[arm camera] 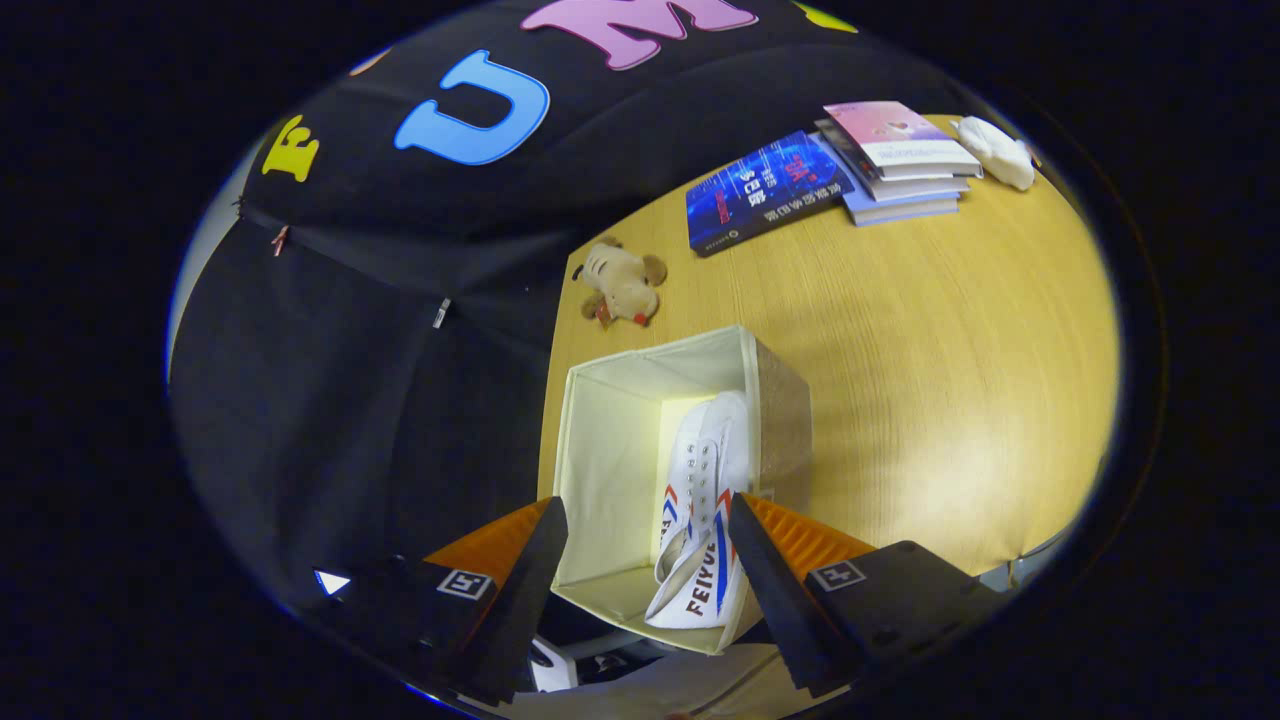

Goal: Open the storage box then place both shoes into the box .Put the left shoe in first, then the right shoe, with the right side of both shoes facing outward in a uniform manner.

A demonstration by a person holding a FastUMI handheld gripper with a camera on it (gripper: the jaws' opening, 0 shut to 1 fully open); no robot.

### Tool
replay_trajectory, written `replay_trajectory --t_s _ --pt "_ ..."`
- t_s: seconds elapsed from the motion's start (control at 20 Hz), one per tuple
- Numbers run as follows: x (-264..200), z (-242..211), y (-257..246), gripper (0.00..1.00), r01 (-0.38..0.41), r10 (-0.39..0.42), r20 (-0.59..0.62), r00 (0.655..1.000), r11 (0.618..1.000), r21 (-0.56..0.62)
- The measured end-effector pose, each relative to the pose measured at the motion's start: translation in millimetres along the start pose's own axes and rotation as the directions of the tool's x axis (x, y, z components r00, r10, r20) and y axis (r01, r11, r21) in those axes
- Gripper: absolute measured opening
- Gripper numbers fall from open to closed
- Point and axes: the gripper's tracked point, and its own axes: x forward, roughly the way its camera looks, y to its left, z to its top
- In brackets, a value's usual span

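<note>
So the gripper (pixel 640 560) has its jaws spread wide over the open storage box (pixel 610 450), gripping nothing. One white shoe (pixel 700 510) already lies on its side in the box, against its right wall. The box sits at the table (pixel 950 400) edge, with a plush toy (pixel 622 283) and books (pixel 765 190) toward the far edge.

On the wooden table (pixel 930 380) we see a small tan plush toy (pixel 622 283) lying near the table's edge, close to the black cloth wall (pixel 330 400). Farther along we find a dark blue book (pixel 765 192) lying flat, and just beside it a stack of books (pixel 900 160) topped by one with a pink and white cover. Next to the stack we see a white, lumpy object (pixel 998 151), too small for us to identify.
</note>
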Motion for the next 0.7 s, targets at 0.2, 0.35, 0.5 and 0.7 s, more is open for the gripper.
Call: replay_trajectory --t_s 0.2,0.35,0.5,0.7 --pt "-27.8 43.8 8.1 0.98 -0.031 0.055 0.24 0.969 0.994 -0.105" --pt "-59.6 80.6 4.9 0.98 -0.003 0.071 0.377 0.923 0.984 -0.179" --pt "-91.3 114.6 -8.5 0.98 0.079 0.045 0.49 0.871 0.97 -0.229" --pt "-145.4 158.0 -27.7 0.98 0.244 0.022 0.641 0.767 0.914 -0.324"
